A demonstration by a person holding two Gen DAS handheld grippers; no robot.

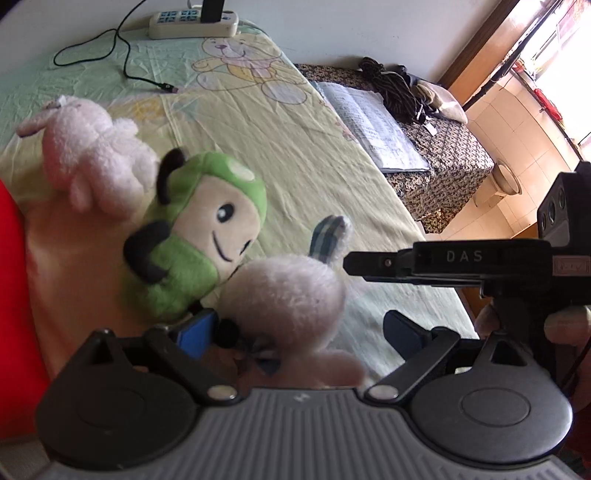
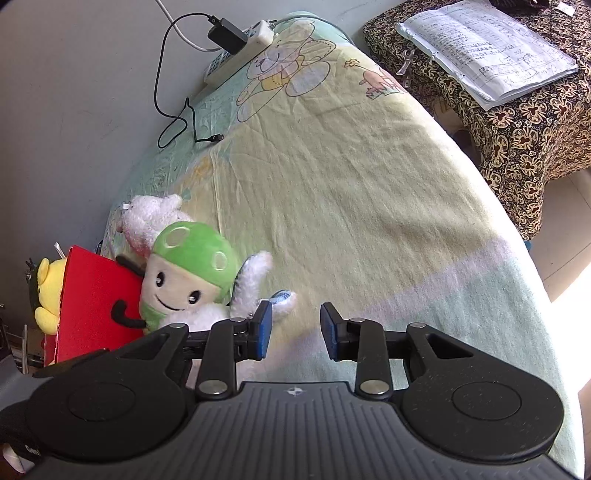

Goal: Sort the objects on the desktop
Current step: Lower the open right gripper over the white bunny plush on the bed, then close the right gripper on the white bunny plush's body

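Straddling a white plush rabbit [image 1: 284, 295], left tongs [image 1: 295, 332] stand spread wide, pads not visibly pressing it. Right tongs [image 2: 295, 328]: released, empty, above the sheet [image 2: 351, 184]. Green plush [image 1: 199, 236]: touching the rabbit, leaning against a red box [image 2: 96, 299]. Second white plush [image 1: 88, 155]: just behind the green one. Yellow plush [image 2: 48, 291]: behind the box. Power strip [image 1: 192, 24] and cable [image 1: 125, 55]: far end, well apart.

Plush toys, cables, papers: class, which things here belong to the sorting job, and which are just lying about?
Job: green plush doll; white plush rabbit; pink plush toy; yellow plush toy; red box.
Lying about: power strip; black cable; open notebook.
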